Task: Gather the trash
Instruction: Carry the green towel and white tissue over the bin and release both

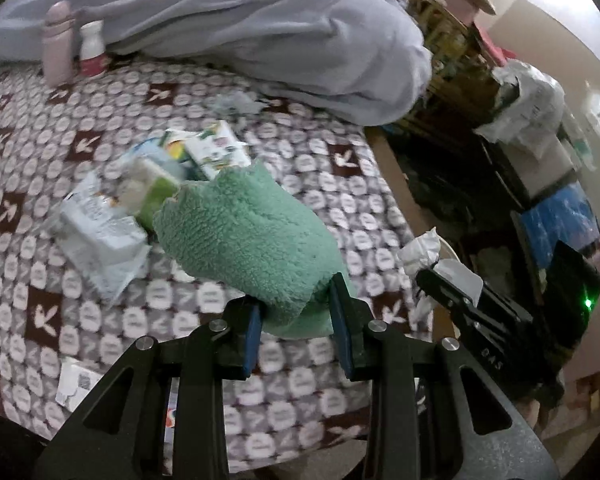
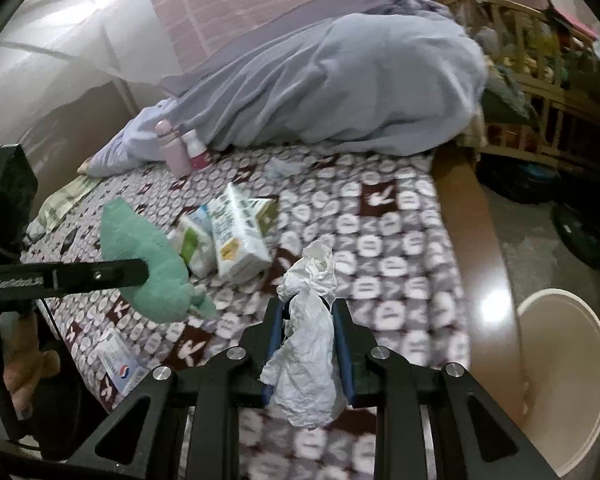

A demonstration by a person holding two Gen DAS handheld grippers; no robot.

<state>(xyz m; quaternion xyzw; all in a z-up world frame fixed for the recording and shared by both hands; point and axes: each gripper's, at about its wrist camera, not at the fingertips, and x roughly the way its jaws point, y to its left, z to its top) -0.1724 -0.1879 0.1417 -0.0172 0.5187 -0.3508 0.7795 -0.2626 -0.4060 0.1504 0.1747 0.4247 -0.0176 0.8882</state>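
Observation:
My left gripper (image 1: 298, 308) is shut on a fuzzy green cloth (image 1: 244, 236) and holds it above the patterned bedspread (image 1: 332, 184). The cloth also shows in the right wrist view (image 2: 152, 256), held by the left gripper's finger (image 2: 100, 274). My right gripper (image 2: 308, 320) is shut on a crumpled white tissue (image 2: 308, 340) above the bed; that tissue shows in the left wrist view (image 1: 424, 252) too. Several cartons and packets (image 2: 236, 236) lie in a pile mid-bed, seen in the left wrist view (image 1: 148, 200) as well. A white bin (image 2: 564, 376) stands on the floor at the bed's right.
A lilac blanket (image 2: 340, 80) is heaped at the head of the bed. A pink bottle (image 2: 174, 152) and a small white bottle (image 2: 198, 154) stand before it. A flat packet (image 2: 120, 364) lies near the bed's front edge. Cluttered shelves (image 2: 540, 72) stand at right.

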